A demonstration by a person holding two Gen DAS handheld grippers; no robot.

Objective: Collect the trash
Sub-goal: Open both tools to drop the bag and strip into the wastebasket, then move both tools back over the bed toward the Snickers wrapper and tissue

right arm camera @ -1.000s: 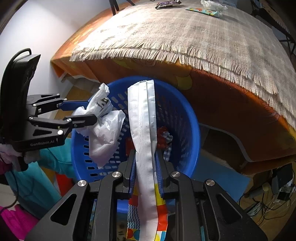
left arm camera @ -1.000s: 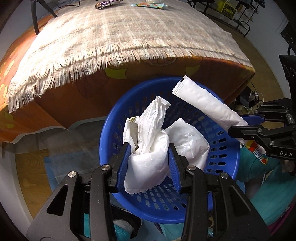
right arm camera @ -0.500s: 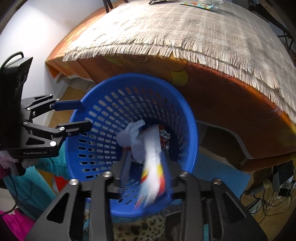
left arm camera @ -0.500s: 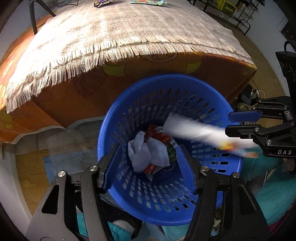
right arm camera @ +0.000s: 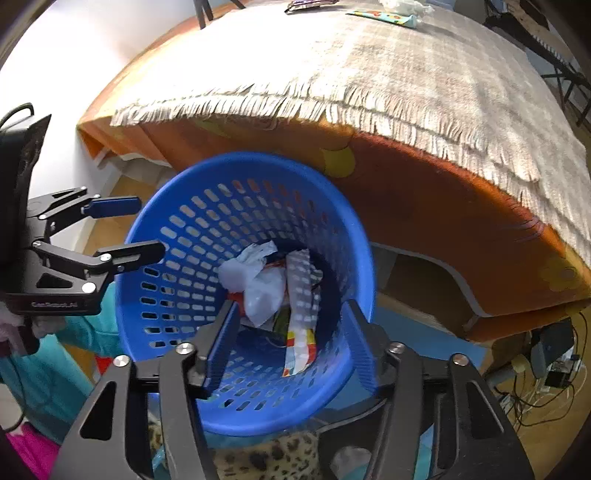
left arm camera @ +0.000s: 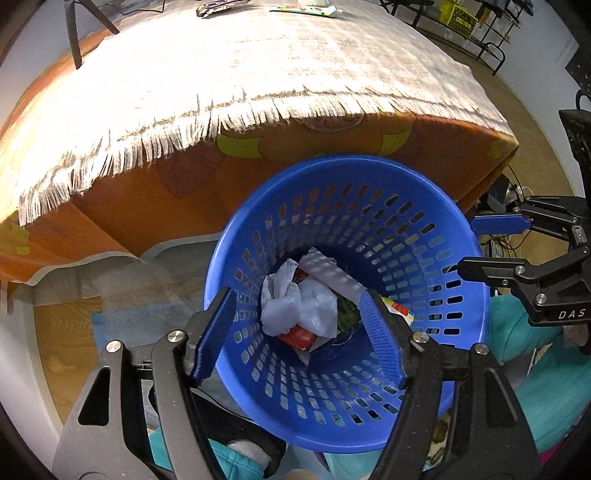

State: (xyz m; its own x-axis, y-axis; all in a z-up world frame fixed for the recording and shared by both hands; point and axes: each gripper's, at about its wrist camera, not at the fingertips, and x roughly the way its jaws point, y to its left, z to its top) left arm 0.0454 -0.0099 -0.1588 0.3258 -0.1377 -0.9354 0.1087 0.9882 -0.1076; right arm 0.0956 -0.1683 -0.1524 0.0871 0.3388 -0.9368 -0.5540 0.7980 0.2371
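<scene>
A blue slotted basket [left arm camera: 436, 206] [right arm camera: 184, 199] stands in front of the table. In it lie a crumpled white plastic bag [left arm camera: 295, 306] [right arm camera: 258, 288] and a long white wrapper with a coloured end [left arm camera: 332, 273] [right arm camera: 301, 317], on other trash. My left gripper [left arm camera: 299, 332] is open and empty above the basket's near side; it also shows in the right wrist view [right arm camera: 136, 229]. My right gripper [right arm camera: 288, 336] is open and empty over the basket; it also shows in the left wrist view [left arm camera: 469, 247].
A table with a fringed beige cloth [left arm camera: 240, 66] [right arm camera: 388, 66] over an orange cover [left arm camera: 155, 192] rises behind the basket. Wrappers lie at its far edge [left arm camera: 218, 5] [right arm camera: 384, 14]. Cables lie on the floor at the right [right arm camera: 546, 373].
Both grippers opened and let go of their trash. The white bag and the long wrapper dropped into the basket and now lie at its bottom.
</scene>
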